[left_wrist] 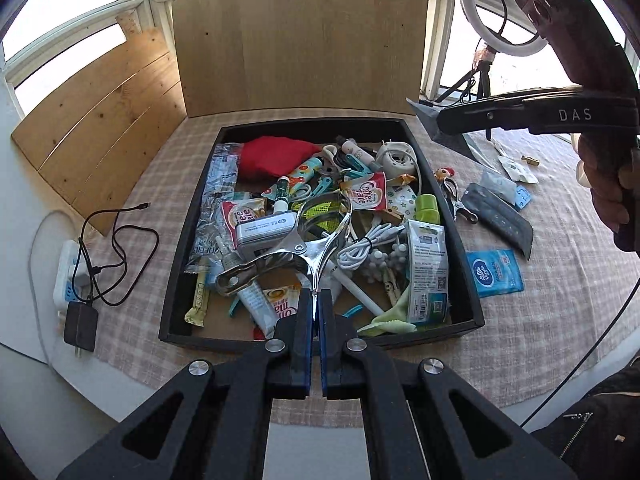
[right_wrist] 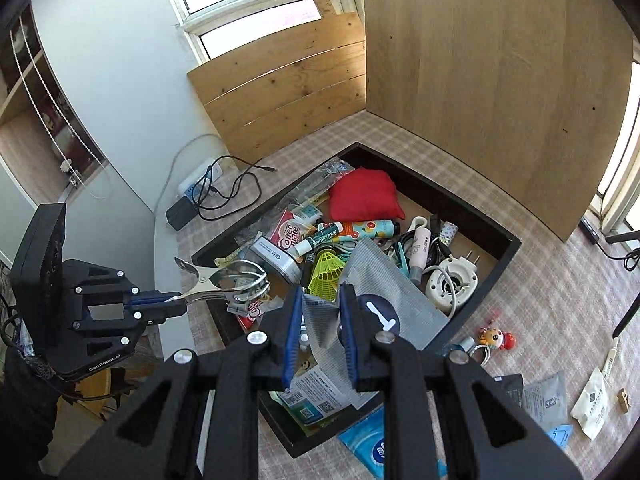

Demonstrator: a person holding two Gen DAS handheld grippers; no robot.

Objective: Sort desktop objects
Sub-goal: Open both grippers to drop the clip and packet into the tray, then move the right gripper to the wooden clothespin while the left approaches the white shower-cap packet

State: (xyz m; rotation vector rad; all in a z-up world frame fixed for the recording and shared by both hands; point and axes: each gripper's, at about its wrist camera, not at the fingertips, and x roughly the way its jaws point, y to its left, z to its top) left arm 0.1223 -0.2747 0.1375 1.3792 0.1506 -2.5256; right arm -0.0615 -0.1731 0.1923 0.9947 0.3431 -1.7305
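A black tray (left_wrist: 176, 280) full of mixed small items sits on the checked tablecloth. My left gripper (left_wrist: 318, 296) is shut on the handle of a large silver metal clamp (left_wrist: 304, 248) and holds it above the tray's near part. From the right wrist view, the same clamp (right_wrist: 216, 280) hangs over the tray's (right_wrist: 500, 264) left rim in the left gripper (right_wrist: 176, 300). My right gripper (right_wrist: 320, 296) pinches a corner of a grey mesh pouch (right_wrist: 384, 280) with a dark round logo, lifted over the tray. The right gripper (left_wrist: 424, 110) appears high at the right, the pouch (left_wrist: 456, 142) dangling below it.
A power strip, charger and black cable (left_wrist: 72, 276) lie left of the tray. To its right are a blue tissue packet (left_wrist: 494, 272), a dark grey pouch (left_wrist: 500, 216), a small doll (right_wrist: 496, 338) and white sachets (right_wrist: 592, 408). Wooden boards (left_wrist: 300, 40) stand behind; a ring light (left_wrist: 500, 8) is at back right.
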